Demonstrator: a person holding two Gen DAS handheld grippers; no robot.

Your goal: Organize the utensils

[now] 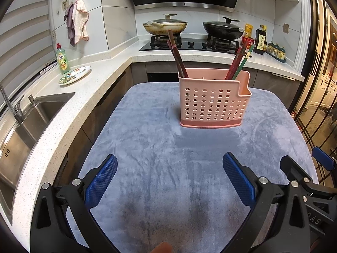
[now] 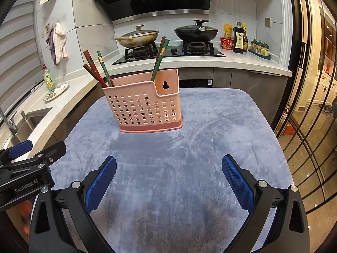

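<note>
Several chopsticks (image 1: 179,59) stand in a pink perforated holder (image 1: 212,101), which sits upright on the grey-blue plush cloth (image 1: 160,168) covering the counter, toward the far side of it. The holder has rows of round holes across its front wall, a darker pink base, and a raised back panel with a keyhole-shaped hanging slot seen from the right wrist view. The sticks lean in two bunches: dark red ones, with a green one among them in the right wrist view, at the holder's left end, and a red and green pair (image 1: 240,63) at its right end, all tilted outward with their tops above the rim.

Left tongs (image 1: 169,180) hover over the near part of the cloth with the blue ribbed pads wide apart, nothing between them and nothing touched. Right tongs (image 2: 168,180) hover likewise beside them, pads spread wide and holding nothing. Both sets of tongs are well apart from the holder, which stands ahead of them.
</note>
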